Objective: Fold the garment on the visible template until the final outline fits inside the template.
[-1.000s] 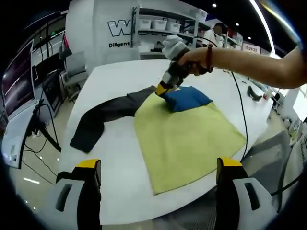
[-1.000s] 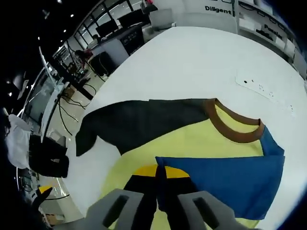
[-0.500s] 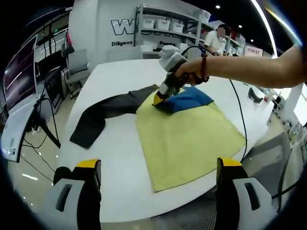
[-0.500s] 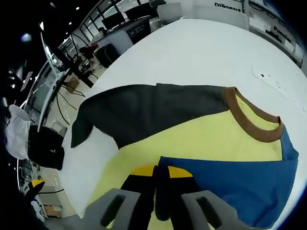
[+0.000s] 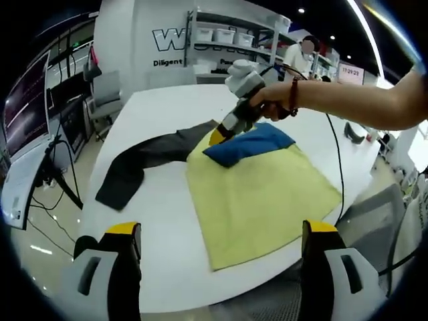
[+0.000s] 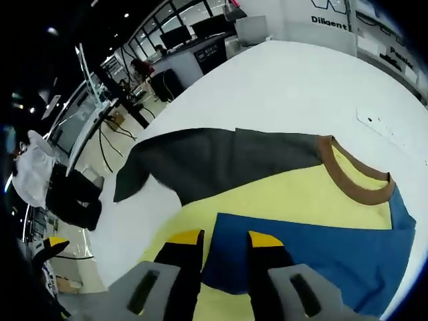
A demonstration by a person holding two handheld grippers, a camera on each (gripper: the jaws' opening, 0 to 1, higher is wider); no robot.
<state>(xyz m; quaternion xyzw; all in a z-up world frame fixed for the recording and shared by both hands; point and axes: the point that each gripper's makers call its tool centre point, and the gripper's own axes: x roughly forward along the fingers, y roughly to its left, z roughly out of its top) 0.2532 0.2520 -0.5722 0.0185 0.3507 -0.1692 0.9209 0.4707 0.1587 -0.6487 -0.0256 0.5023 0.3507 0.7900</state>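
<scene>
The garment (image 5: 261,187) lies at the worktop (image 5: 160,247) centre, blue sleeve (image 6: 321,247) folded inward. The right gripper (image 6: 224,244) stands apart over it; the left gripper (image 5: 221,231) hangs apart at six o'clock. The grey sleeve (image 6: 214,160), trailing toward nine o'clock, could stay outside the outline.

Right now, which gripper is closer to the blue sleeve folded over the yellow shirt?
Right. The right gripper hangs at the blue sleeve's tip, jaws open astride its edge. The left gripper hangs back at the near table edge, well short of it.
</scene>
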